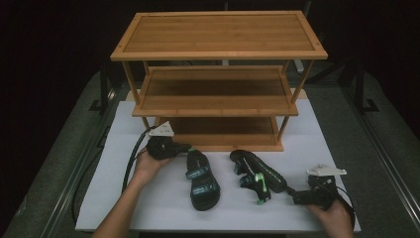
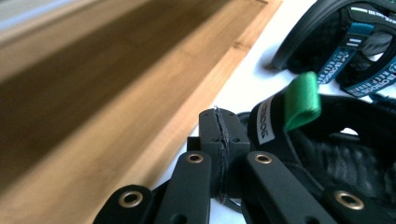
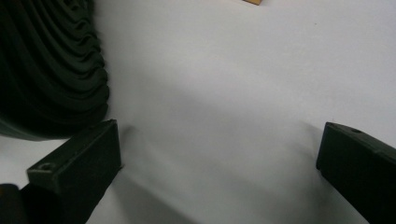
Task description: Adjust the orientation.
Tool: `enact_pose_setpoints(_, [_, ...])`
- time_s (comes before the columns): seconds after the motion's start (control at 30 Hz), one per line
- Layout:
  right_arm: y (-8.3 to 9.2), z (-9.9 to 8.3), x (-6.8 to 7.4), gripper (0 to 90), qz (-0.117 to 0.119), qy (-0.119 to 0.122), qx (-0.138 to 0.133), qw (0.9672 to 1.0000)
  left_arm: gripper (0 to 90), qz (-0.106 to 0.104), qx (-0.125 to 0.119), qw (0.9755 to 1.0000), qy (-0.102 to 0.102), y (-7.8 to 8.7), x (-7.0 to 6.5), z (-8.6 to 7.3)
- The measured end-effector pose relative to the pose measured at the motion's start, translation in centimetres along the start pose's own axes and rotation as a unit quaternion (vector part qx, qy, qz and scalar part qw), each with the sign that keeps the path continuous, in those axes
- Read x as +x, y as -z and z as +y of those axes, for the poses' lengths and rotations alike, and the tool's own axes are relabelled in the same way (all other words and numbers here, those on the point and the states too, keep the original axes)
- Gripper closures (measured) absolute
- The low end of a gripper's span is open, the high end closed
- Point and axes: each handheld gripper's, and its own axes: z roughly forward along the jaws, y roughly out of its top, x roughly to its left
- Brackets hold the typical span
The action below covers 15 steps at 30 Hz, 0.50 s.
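High view: above, looking forward and down on tabletop [image 1: 148,208] and rack [image 1: 218,34]. Gripper views: low, close; left along rack [image 2: 93,116], right at tabletop [image 3: 233,93].

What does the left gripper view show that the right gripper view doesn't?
Left gripper view: the left gripper with jaws shut, nothing between them, beside a sandal's green heel loop, and the wooden shelf.
Right gripper view: the right gripper with jaws open over bare surface, a ridged sandal sole to one side.
Both: sandals on the white table.
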Motion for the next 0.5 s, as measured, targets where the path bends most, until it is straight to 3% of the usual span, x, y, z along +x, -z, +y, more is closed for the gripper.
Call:
enact_pose_setpoints(0.13, [0.0, 0.0, 0.0, 0.0, 0.000, -0.001, 0.000, 1.0000, 85.7, 0.001, -0.026, 0.9996, -0.002, 1.6, -0.4, 0.9])
enact_pose_setpoints(0.23, [0.0, 0.0, 0.0, 0.0, 0.000, 0.000, 0.000, 1.0000, 79.6, -0.012, -0.041, 0.9990, -0.007, 2.3, -0.8, 1.6])
enact_pose_setpoints(0.27, [0.0, 0.0, 0.0, 0.0, 0.000, 0.000, 0.001, 1.0000, 77.0, -0.027, -0.047, 0.9985, -0.011, 2.4, -1.2, 1.9])
enact_pose_setpoints(0.43, [0.0, 0.0, 0.0, 0.0, 0.000, 0.000, 0.000, 1.0000, 70.6, -0.050, -0.044, 0.9975, -0.025, 1.8, -2.1, 2.4])
enact_pose_setpoints(0.5, [0.0, 0.0, 0.0, 0.0, 0.000, 0.000, 0.000, 1.0000, 76.2, -0.049, -0.034, 0.9977, -0.032, 1.4, -2.4, 2.5])
